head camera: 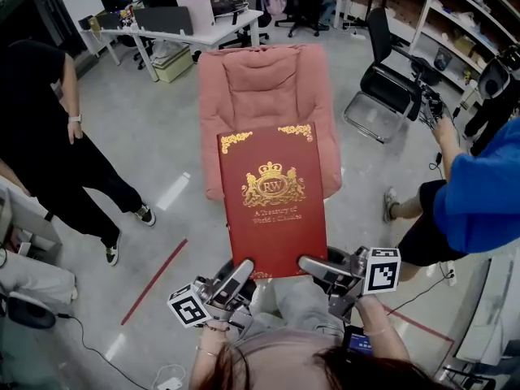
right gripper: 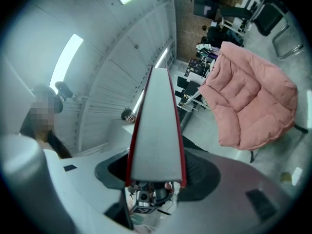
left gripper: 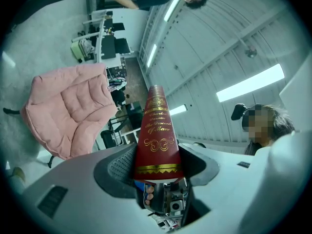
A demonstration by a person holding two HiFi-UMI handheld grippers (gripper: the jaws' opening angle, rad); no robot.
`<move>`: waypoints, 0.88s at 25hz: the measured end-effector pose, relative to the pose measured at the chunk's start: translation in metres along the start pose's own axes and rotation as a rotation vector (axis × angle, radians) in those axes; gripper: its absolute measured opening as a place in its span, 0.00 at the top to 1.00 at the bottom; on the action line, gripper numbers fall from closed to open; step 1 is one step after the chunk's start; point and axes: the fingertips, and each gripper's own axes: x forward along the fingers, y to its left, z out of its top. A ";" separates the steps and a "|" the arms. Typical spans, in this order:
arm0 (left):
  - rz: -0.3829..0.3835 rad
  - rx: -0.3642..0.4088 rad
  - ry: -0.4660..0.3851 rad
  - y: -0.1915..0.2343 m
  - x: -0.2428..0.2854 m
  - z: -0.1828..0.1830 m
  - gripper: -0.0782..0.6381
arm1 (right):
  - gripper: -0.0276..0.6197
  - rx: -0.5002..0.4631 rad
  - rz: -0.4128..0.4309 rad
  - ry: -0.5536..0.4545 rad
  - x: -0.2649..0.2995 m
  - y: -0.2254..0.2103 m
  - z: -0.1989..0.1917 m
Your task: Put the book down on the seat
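Book [head camera: 272, 201]: red hardcover with a gold crown crest marked RW in the middle of the cover, gold scroll ornaments at the 2 far corners and a gold title line under the crest, too blurred to read in the head view. Spine is red with gold script and gold bands, seen end-on in the left gripper view. Page block is pale grey between the 2 red covers, seen in the right gripper view.

The book is held in the air, cover up, in front of the person. Its far half overlaps the front of the pink padded seat [head camera: 260, 88] in the head view. Both gripper views show the seat ahead of the book's far end, not touching it.

Left tool [head camera: 237, 273] is clamped on the near corner at the spine side, jaws pressed on the front and back covers. Right tool [head camera: 313, 264] is clamped on the near corner at the page-edge side, same grip. The 2 tools are near each other along the book's near edge.

Around:
- person in black [head camera: 49, 136], left of the seat, well apart from it
- person in blue [head camera: 479, 193] at the right
- black office chair [head camera: 390, 88], right of the seat
- white desk [head camera: 187, 31] with monitors, behind the seat
- red tape line [head camera: 154, 281] on the floor, left of the left tool
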 end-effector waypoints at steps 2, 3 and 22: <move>0.002 -0.004 0.002 0.012 0.004 0.000 0.53 | 0.56 0.000 -0.002 -0.001 0.001 -0.012 0.003; 0.002 -0.006 0.005 0.016 0.005 0.000 0.53 | 0.56 0.000 -0.004 -0.001 0.001 -0.015 0.004; 0.062 -0.038 0.008 0.099 0.109 0.040 0.53 | 0.56 0.063 -0.022 0.039 0.019 -0.108 0.109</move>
